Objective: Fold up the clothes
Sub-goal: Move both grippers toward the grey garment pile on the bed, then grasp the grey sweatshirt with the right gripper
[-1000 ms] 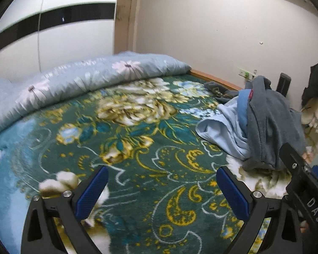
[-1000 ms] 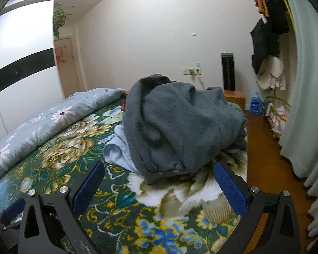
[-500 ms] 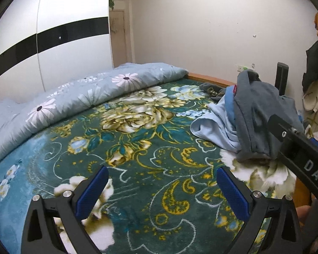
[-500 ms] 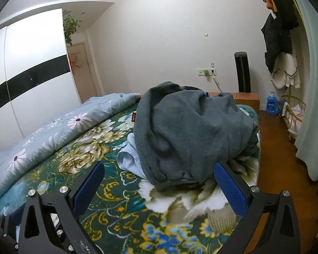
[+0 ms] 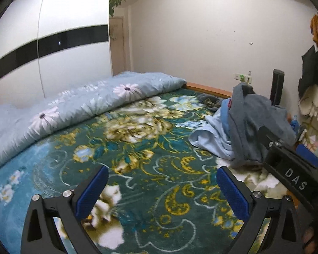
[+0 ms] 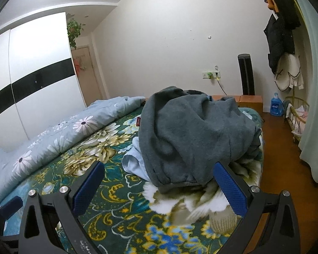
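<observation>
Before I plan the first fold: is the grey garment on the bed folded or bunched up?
Bunched up. The grey garment sits in a rumpled heap over a light blue garment, unfolded.

The only lettering I can read is "DAS", white on the black body of the right gripper (image 5: 294, 182), seen from my left wrist view. A small red tag (image 6: 138, 122) sits on the clothes, and a blue bottle (image 6: 276, 104) on the floor carries a label, but both are too small to read.
</observation>
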Action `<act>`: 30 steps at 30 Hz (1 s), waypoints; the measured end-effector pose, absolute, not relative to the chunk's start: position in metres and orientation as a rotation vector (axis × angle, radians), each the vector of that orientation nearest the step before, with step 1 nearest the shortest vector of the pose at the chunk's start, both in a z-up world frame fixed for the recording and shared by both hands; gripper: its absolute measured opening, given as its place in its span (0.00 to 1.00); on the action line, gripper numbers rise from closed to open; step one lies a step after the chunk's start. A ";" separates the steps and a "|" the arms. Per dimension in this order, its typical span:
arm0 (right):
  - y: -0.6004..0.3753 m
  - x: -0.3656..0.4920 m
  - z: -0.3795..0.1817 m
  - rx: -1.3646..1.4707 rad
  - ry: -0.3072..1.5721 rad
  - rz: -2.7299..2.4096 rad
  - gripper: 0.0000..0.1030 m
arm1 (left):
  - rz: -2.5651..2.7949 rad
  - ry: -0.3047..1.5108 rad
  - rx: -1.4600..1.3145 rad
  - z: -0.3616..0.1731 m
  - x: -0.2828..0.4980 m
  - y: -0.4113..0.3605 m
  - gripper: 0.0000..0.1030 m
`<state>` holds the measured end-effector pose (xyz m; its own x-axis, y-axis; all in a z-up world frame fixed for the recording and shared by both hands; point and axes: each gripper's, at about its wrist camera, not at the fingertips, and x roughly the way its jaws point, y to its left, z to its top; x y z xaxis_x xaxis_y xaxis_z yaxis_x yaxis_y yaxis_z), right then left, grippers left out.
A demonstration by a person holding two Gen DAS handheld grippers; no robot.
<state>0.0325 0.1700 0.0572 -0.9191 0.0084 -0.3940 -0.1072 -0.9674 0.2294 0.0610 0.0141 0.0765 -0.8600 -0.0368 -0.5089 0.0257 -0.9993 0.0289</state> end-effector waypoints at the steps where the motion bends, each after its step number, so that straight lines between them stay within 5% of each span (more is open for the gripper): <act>1: 0.170 0.033 0.058 -0.610 0.382 2.998 1.00 | -3.000 -0.051 0.808 0.077 0.062 0.014 1.00; 10: 0.165 0.035 0.061 -0.578 0.385 3.026 1.00 | -3.053 0.051 0.831 0.084 0.074 -0.004 1.00; 20: 0.159 0.029 0.056 -0.620 0.350 3.052 1.00 | -2.966 -0.048 0.753 0.096 0.123 -0.039 1.00; 30: 0.141 -0.035 0.074 -0.618 -0.035 3.016 1.00 | -2.868 -0.026 0.749 0.097 0.122 -0.068 1.00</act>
